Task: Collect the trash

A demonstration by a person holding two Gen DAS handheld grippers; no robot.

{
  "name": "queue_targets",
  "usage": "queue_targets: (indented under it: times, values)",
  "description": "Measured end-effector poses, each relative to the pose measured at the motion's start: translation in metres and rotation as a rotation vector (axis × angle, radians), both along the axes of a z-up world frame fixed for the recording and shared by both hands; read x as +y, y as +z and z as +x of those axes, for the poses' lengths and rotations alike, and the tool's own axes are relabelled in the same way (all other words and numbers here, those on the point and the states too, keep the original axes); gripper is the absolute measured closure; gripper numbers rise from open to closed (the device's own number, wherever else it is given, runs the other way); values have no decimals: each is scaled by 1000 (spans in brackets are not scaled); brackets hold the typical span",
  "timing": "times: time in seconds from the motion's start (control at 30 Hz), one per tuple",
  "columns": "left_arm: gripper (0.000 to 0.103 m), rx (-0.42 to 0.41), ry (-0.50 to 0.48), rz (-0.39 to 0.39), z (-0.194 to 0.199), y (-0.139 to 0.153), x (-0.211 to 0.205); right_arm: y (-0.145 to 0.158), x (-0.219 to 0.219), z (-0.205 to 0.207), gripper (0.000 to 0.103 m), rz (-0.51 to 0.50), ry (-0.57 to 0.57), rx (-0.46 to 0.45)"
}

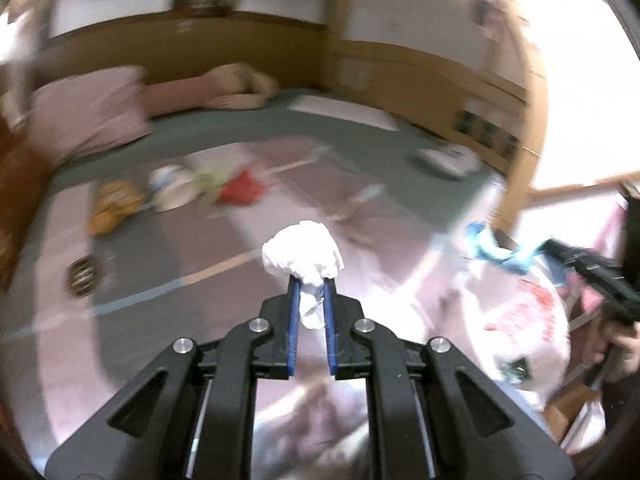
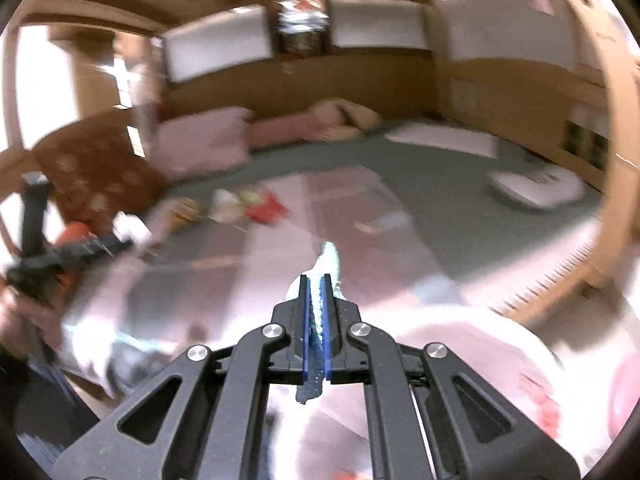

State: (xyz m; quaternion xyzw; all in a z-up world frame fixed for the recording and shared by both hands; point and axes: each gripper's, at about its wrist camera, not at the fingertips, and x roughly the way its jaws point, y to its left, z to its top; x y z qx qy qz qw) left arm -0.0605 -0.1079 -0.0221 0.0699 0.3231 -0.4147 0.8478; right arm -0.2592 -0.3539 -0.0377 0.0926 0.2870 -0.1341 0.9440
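Left gripper [image 1: 311, 282] fingers clamp a crumpled white tissue [image 1: 303, 251], its bulk beyond their tips. Right gripper [image 2: 316, 280] fingers pinch the plastic bag [image 1: 520, 320] edge between them.

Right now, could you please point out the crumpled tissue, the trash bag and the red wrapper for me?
crumpled tissue [image 1: 303, 250]: left wrist view, middle of the white wad.
trash bag [image 1: 524, 316]: left wrist view, its white printed side.
red wrapper [image 1: 241, 191]: left wrist view, its middle.

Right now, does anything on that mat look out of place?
Yes. Litter lies strewn across the mat: an orange wrapper, a red packet and a pale cup-like piece clustered at its far left. The blur hides finer detail.
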Motion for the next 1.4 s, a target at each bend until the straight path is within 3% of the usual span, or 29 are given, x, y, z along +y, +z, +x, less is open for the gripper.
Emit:
queue_targets:
  times: [0.03,0.1,0.13,0.17,0.3,0.37,0.4,0.43,0.6,0.77,1.0,1.13,1.2,1.27,1.4]
  values:
    - [91,11,-58,1,-12,2,-19,-10,-9,-6,94,10,-27,31]
    - [91,43,-157,11,-33,4,-55,-30,-27,-16,65,36,-104,101]
    - [91,65,-211,20,-46,3,-77,-33,-33,-21,43,43,-141,104]
    - [91,81,-247,24,-56,2,-92,-31,-39,-29,41,50,-178,81]
    - [89,170,-402,52,-97,-11,-159,13,-55,-64,32,42,-311,-156]
    - [67,233,-436,69,-107,-20,-183,34,-56,-71,30,35,-323,-226]
    - [32,259,-439,79,-109,-25,-192,40,-57,-72,30,33,-319,-240]
    - [18,254,-421,83,-109,-27,-196,47,-56,-71,30,24,-314,-256]
    - [18,214,-311,40,-79,-13,-168,46,-44,-57,30,1,-239,-245]
    - [13,46,-61,55,-21,10,-78,24,-6,-2,30,39,-101,-182]
    - [11,-23,280,92,51,6,42,23,81,100,29,54,146,-161]
    - [11,-17,441,84,78,-6,94,35,127,157,27,68,233,-179]
    - [11,-39,504,98,84,-13,112,40,147,186,26,53,253,-186]
    - [11,-9,575,129,93,-20,128,37,158,211,26,52,260,-186]
    - [11,78,623,22,99,-20,153,11,171,236,26,14,250,-145]
